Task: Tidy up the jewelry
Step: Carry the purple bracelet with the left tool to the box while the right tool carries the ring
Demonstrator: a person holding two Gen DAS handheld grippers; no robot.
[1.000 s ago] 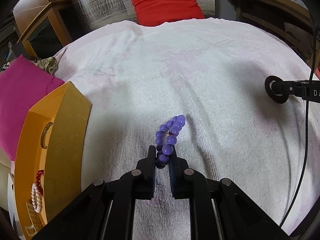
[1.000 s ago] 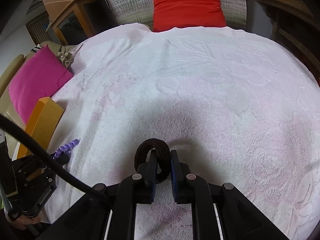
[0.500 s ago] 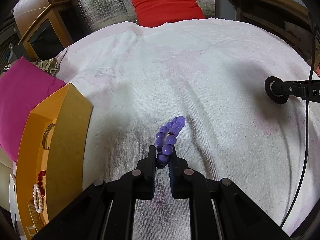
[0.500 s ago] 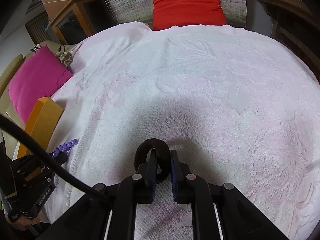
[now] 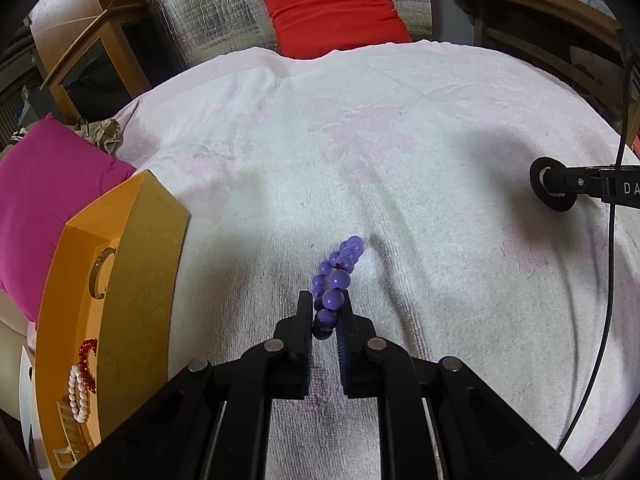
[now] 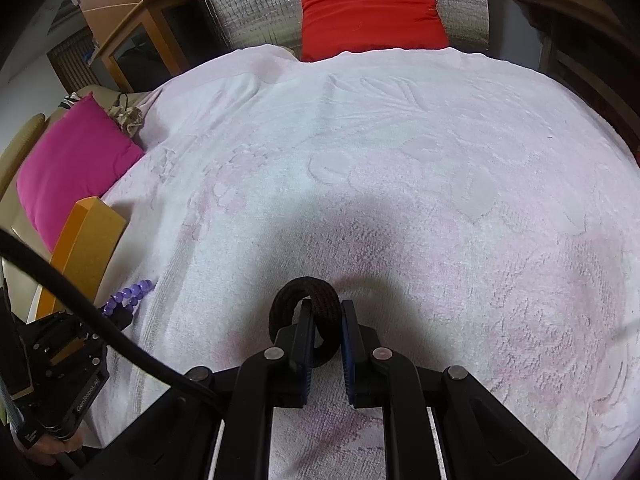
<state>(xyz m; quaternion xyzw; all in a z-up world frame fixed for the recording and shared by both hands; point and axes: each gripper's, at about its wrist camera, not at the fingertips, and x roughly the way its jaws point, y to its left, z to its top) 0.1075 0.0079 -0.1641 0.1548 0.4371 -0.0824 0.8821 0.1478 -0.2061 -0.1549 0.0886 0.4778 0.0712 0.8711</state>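
Note:
My left gripper [image 5: 325,312] is shut on a purple bead bracelet [image 5: 336,276], whose free end stretches forward over the white towel [image 5: 360,140]. The same purple bracelet [image 6: 128,298] shows at the left of the right wrist view, at the tip of the left gripper [image 6: 120,316]. My right gripper [image 6: 325,320] is shut on a black fabric ring [image 6: 308,300] just above the towel [image 6: 400,160]. That black ring [image 5: 550,190] and the right gripper [image 5: 560,184] appear at the right edge of the left wrist view. An orange tray [image 5: 132,280] at the left holds a pearl bracelet [image 5: 76,394], a red bead piece [image 5: 86,356] and a gold bangle [image 5: 98,276].
A pink cushion [image 5: 44,184] lies beyond the tray, a red cushion [image 5: 336,8] at the far end of the towel. Wooden furniture [image 5: 76,48] stands at the back left. A black cable [image 5: 608,280] hangs along the right side.

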